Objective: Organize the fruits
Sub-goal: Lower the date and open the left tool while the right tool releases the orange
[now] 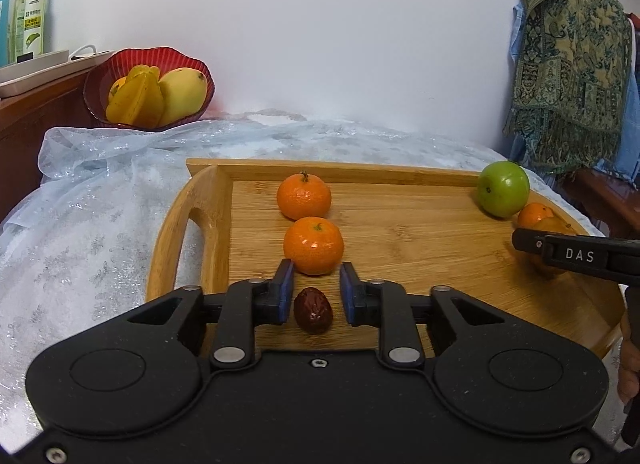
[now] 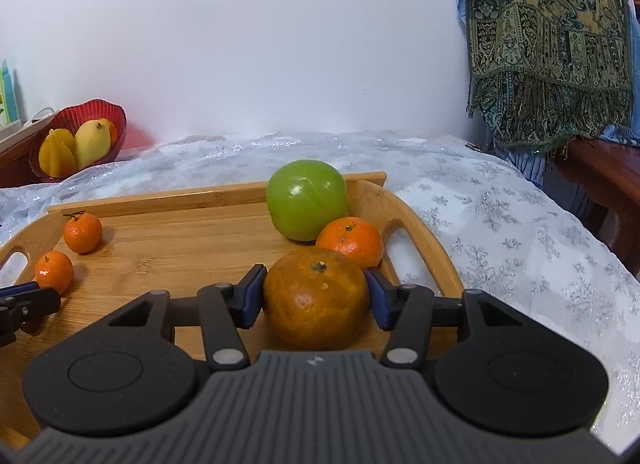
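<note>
A wooden tray (image 1: 420, 224) holds the fruit. My left gripper (image 1: 316, 276) is open, its jaws on either side of a dark red date (image 1: 313, 310), with gaps on both sides. Two small tangerines (image 1: 313, 245) (image 1: 304, 195) lie in a row just beyond it. My right gripper (image 2: 316, 288) has its blue pads against both sides of a large dull orange (image 2: 316, 298) resting on the tray (image 2: 180, 248). Behind it sit a small tangerine (image 2: 352, 240) and a green apple (image 2: 306, 204). The left-side tangerines show at the left of the right wrist view (image 2: 83, 232) (image 2: 54, 271).
A red bowl (image 1: 148, 88) with a mango and yellow starfruit stands at the back left on a wooden cabinet. A glittery white cloth (image 1: 100, 204) covers the table. A patterned scarf (image 1: 572, 56) hangs at the right. Bottles (image 1: 34, 24) stand far left.
</note>
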A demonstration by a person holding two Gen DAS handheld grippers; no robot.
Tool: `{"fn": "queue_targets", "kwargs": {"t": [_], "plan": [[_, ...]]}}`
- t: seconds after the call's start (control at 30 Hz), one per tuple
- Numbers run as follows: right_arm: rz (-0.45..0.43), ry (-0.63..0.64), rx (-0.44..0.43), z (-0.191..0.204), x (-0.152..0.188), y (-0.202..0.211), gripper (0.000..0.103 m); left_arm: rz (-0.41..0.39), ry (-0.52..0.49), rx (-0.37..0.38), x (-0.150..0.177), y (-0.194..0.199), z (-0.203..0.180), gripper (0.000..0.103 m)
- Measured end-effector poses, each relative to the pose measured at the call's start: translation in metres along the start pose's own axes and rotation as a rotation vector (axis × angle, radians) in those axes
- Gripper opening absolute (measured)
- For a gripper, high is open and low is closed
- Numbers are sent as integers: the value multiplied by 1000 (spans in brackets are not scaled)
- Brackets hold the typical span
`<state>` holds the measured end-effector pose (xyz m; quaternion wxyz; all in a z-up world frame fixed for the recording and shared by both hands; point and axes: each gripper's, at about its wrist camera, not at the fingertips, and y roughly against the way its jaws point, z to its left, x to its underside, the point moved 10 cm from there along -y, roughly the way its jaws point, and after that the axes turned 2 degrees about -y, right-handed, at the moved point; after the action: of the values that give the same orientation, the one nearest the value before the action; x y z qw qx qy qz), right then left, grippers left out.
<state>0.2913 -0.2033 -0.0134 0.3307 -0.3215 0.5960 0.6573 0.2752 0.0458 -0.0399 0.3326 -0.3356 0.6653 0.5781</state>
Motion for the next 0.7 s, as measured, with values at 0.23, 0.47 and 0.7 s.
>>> {"fn": "queue_targets", "kwargs": {"t": [0.23, 0.47, 0.7], "plan": [[-15, -7, -14, 2, -1, 5, 69, -4, -23, -10, 2, 2, -5, 41], [-20, -2, -15, 3, 0, 7, 72, -1, -39, 17, 4, 5, -12, 54], [-35, 8, -15, 7, 2, 12, 76, -4, -42, 31, 5, 9, -15, 60]]}}
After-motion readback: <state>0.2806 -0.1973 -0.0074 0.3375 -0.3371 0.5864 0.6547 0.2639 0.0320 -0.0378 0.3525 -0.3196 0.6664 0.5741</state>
